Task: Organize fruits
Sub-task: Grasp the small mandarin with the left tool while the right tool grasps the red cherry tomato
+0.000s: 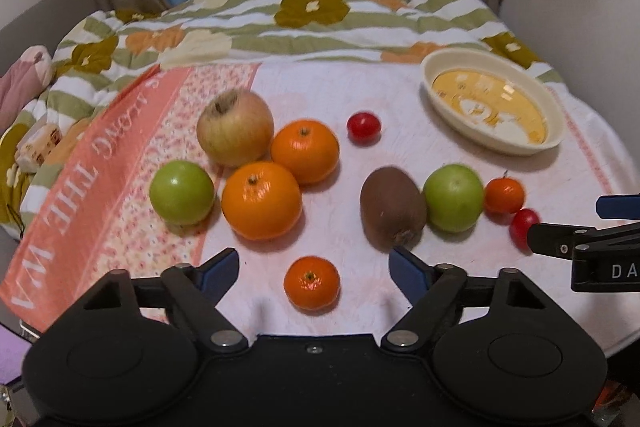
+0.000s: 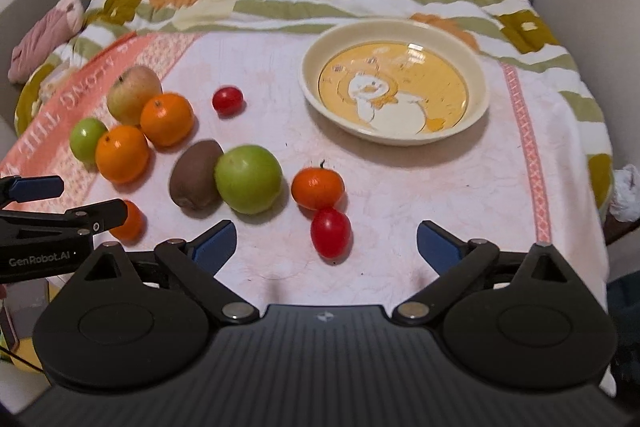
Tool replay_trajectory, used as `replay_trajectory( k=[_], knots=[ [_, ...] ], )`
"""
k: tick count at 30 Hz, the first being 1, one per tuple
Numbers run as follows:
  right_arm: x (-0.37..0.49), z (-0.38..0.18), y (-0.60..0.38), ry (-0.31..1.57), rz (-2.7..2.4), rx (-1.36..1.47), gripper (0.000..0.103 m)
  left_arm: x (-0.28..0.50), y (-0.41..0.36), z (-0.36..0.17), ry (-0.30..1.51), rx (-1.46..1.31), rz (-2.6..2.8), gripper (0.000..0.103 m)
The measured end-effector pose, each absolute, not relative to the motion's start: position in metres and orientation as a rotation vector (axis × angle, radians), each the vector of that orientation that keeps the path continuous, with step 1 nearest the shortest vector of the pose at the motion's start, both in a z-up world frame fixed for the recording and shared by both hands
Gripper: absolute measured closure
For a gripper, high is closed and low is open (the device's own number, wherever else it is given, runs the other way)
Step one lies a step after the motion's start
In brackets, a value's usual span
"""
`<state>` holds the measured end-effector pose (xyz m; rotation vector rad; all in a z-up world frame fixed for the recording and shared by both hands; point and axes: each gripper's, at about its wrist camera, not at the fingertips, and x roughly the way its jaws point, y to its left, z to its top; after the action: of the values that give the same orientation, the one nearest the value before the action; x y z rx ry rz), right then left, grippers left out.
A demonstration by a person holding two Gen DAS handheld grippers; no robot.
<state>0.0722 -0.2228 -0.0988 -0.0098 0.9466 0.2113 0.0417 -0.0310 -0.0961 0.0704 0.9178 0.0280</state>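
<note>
Fruit is seen scattered on the cloth (image 1: 400, 87) in the left view; a tomato (image 1: 522, 227) is half hidden behind the right gripper (image 1: 568, 223), apparently spread. The kiwi (image 1: 392, 207) lies lengthwise away from the camera. The left gripper (image 1: 314, 269) is spread over a mandarin (image 1: 312, 283).

In the right view, the plate (image 2: 396, 139) is seen beyond; the right fingers (image 2: 438, 247) are spread, nothing held.

I am looking past my left gripper (image 1: 314, 267), and its jaws are standing wide apart over a small orange (image 1: 312, 283) that is sitting on the pink cloth (image 1: 320, 87). A brown kiwi (image 1: 393, 207) is touching a green apple (image 1: 453, 197). Two big oranges (image 1: 261, 200) are leaning together beside a yellow apple (image 1: 235, 127). A cream bowl (image 1: 432, 67) is waiting far back. My right gripper (image 1: 568, 227) is poking in beside a red tomato (image 1: 521, 225).
</note>
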Motion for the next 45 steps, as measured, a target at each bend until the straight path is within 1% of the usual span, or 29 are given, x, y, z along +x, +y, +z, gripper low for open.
replay_trajectory(
  k=[3, 4, 6, 8, 11, 12, 14, 15, 16, 18, 24, 27, 30, 31, 32, 39, 45],
  knots=[
    [0.077, -0.112, -0.224, 0.963, 0.235, -0.013, 0.0, 0.045, -0.03, -0.109, 0.938, 0.058, 0.056, 0.025],
    [0.079, -0.116, -0.224, 0.966, 0.239, -0.017, 0.0, 0.047, -0.029, -0.113, 0.944, 0.051, 0.063, 0.028],
    [0.081, -0.121, -0.225, 0.965, 0.249, -0.015, 0.002, 0.05, -0.028, -0.119, 0.953, 0.045, 0.079, 0.032],
    [0.082, -0.126, -0.226, 0.967, 0.254, -0.012, 0.005, 0.051, -0.028, -0.124, 0.96, 0.045, 0.087, 0.034],
    [0.086, -0.133, -0.226, 0.977, 0.257, -0.011, 0.01, 0.052, -0.028, -0.129, 0.968, 0.045, 0.085, 0.04],
    [0.086, -0.134, -0.226, 0.981, 0.258, -0.011, 0.01, 0.052, -0.029, -0.131, 0.97, 0.046, 0.084, 0.042],
    [0.087, -0.135, -0.225, 0.98, 0.257, -0.015, 0.013, 0.052, -0.029, -0.133, 0.972, 0.045, 0.08, 0.044],
    [0.087, -0.136, -0.225, 0.98, 0.258, -0.016, 0.014, 0.052, -0.029, -0.133, 0.974, 0.041, 0.078, 0.048],
    [0.087, -0.136, -0.224, 0.98, 0.259, -0.017, 0.017, 0.052, -0.029, -0.134, 0.976, 0.035, 0.073, 0.056],
    [0.088, -0.137, -0.223, 0.981, 0.263, -0.017, 0.018, 0.052, -0.03, -0.136, 0.982, 0.039, 0.076, 0.061],
    [0.09, -0.139, -0.221, 0.97, 0.256, -0.03, 0.025, 0.05, -0.03, -0.136, 0.977, 0.042, 0.07, 0.061],
    [0.09, -0.139, -0.219, 0.959, 0.249, -0.05, 0.03, 0.05, -0.031, -0.136, 0.973, 0.049, 0.069, 0.061],
    [0.09, -0.139, -0.218, 0.953, 0.246, -0.062, 0.042, 0.05, -0.031, -0.136, 0.972, 0.047, 0.066, 0.061],
    [0.089, -0.139, -0.217, 0.949, 0.245, -0.07, 0.053, 0.049, -0.031, -0.136, 0.973, 0.048, 0.065, 0.061],
    [0.088, -0.139, -0.216, 0.945, 0.248, -0.078, 0.06, 0.049, -0.031, -0.136, 0.972, 0.051, 0.062, 0.061],
    [0.086, -0.137, -0.218, 0.944, 0.237, -0.049, 0.06, 0.044, -0.032, -0.132, 0.967, 0.066, 0.049, 0.062],
    [0.081, -0.125, -0.226, 0.939, 0.228, -0.01, 0.06, 0.039, -0.034, -0.116, 0.95, 0.064, 0.044, 0.062]
  ],
)
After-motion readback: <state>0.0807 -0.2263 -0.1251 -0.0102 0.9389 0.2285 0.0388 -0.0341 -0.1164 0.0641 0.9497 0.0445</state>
